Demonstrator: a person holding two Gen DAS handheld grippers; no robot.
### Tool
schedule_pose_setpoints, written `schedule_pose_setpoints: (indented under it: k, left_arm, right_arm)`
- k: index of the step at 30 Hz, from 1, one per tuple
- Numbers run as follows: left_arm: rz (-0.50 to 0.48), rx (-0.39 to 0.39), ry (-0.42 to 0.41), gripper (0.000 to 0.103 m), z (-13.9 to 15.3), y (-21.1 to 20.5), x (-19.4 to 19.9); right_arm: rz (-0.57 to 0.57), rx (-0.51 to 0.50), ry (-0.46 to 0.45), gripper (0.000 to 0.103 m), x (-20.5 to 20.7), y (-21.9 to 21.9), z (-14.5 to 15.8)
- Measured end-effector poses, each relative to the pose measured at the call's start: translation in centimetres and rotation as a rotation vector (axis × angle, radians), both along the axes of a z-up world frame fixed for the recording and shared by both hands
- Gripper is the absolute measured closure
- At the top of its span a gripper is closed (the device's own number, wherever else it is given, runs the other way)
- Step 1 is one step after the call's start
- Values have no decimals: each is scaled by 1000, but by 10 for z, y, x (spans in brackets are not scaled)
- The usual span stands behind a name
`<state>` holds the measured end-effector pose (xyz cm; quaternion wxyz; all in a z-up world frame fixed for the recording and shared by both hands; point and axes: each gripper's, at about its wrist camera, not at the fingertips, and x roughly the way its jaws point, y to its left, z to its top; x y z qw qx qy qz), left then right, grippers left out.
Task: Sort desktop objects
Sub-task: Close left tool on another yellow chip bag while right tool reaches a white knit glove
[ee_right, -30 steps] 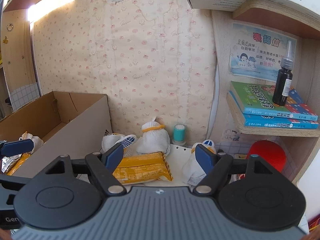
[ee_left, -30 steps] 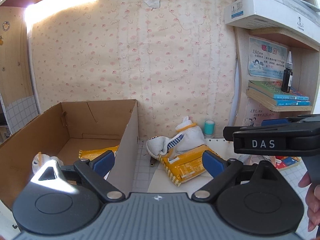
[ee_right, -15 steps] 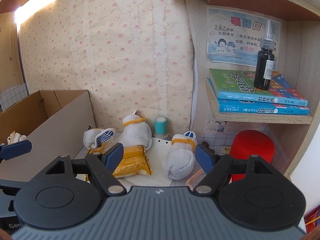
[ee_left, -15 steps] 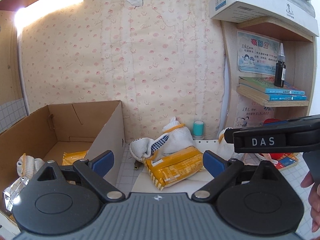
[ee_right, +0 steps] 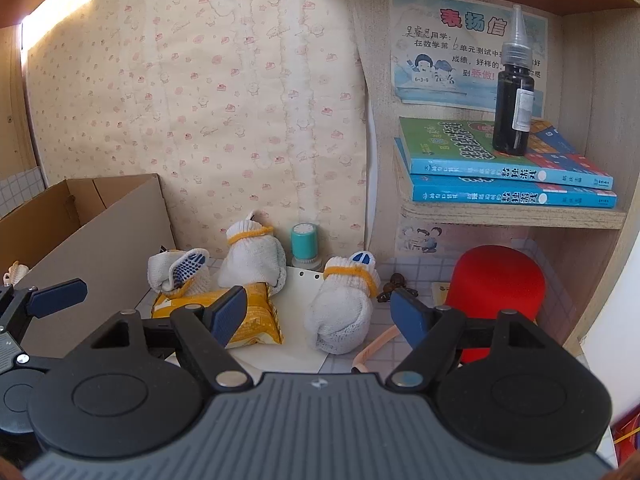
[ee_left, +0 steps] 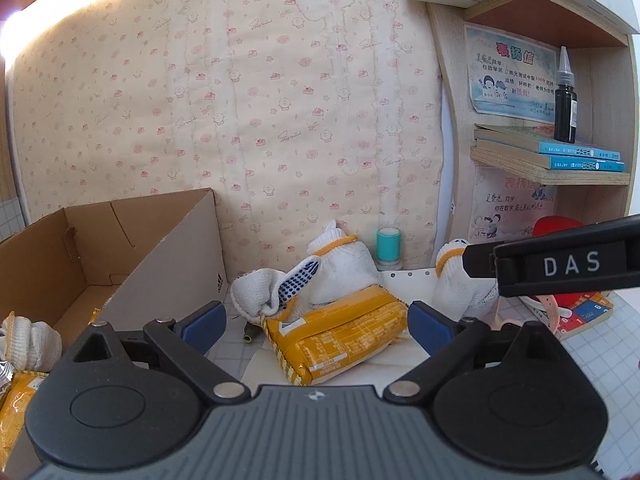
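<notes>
My left gripper (ee_left: 316, 322) is open and empty, with a yellow snack packet (ee_left: 340, 330) lying on the desk between its fingers. Behind the packet lie two rolled white glove bundles (ee_left: 336, 276). My right gripper (ee_right: 318, 312) is open and empty, with another rolled white glove bundle with a yellow band (ee_right: 344, 308) between its fingers. The yellow packet (ee_right: 256, 320) shows left of it. The open cardboard box (ee_left: 120, 256) stands at the left and holds a glove bundle (ee_left: 28, 340) and a yellow packet (ee_left: 16, 400).
A teal stamp (ee_right: 303, 242) stands against the wall. A red cap-like object (ee_right: 496, 292) sits under a shelf with blue books (ee_right: 504, 176) and a black bottle (ee_right: 514, 96). A white sheet of paper (ee_right: 296, 336) lies under the items. The right gripper's body (ee_left: 560, 268) crosses the left view.
Both grippers have swung to the right, away from the box. The packet now sits between the left fingers and the banded glove bundle between the right fingers. Both stay open.
</notes>
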<state>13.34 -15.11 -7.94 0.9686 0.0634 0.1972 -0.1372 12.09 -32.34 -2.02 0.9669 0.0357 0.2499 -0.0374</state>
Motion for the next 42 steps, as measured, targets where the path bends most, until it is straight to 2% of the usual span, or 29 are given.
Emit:
schedule_pose_setpoints:
  k: [13, 17, 20, 24, 27, 31, 38, 42]
  left_arm:
    - [-16, 70, 74, 2, -22, -11, 32]
    - [-80, 106, 85, 2, -27, -17, 25]
    - [-173, 111, 85, 2, -27, -24, 13]
    - [-251, 124, 23, 1, -27, -30, -6]
    - [-168, 154, -59, 1, -22, -31, -7]
    - [-119, 96, 19, 1, -21, -23, 19]
    - [-45, 136, 82, 0, -33, -20, 42]
    - [-101, 103, 173, 0, -37, -21, 49]
  right_arm:
    - [-13, 8, 4, 26, 6, -7, -4]
    - [-17, 7, 7, 26, 6, -9, -5]
    - [-23, 12, 6, 26, 5, -11, -5]
    - [-27, 13, 6, 26, 3, -11, -5]
    - [-36, 17, 1, 26, 0, -15, -4]
    - [-32, 19, -4, 26, -1, -15, -4]
    - [-25, 20, -6, 26, 2, -14, -4]
    - [-31, 21, -1, 26, 6, -18, -5]
